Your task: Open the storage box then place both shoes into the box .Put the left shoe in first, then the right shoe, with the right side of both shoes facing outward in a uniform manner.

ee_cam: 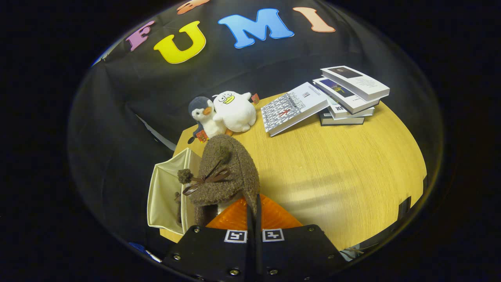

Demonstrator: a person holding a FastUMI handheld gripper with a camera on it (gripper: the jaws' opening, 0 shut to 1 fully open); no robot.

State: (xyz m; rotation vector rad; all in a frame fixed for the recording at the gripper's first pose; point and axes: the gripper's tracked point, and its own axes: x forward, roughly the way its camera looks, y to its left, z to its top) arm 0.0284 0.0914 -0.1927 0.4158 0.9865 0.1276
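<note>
A brown fuzzy shoe (229,172) with a ribbon bow and pom-poms hangs just ahead of my fingers, its heel rim pinched between them. My gripper (253,201) is shut on that rim, the fingers nearly touching. To the left of the shoe, at the table's left edge, stands the cream fabric storage box (166,192), open. A dark brown shape (178,203) shows inside it, partly hidden by the held shoe; I cannot tell for sure that it is the other shoe.
Beyond the shoe sit a penguin plush (203,115) and a white duck plush (235,109). A stack of books (344,98) lies at the back right of the round wooden table (336,176), with one book (293,111) leaning on it.
</note>
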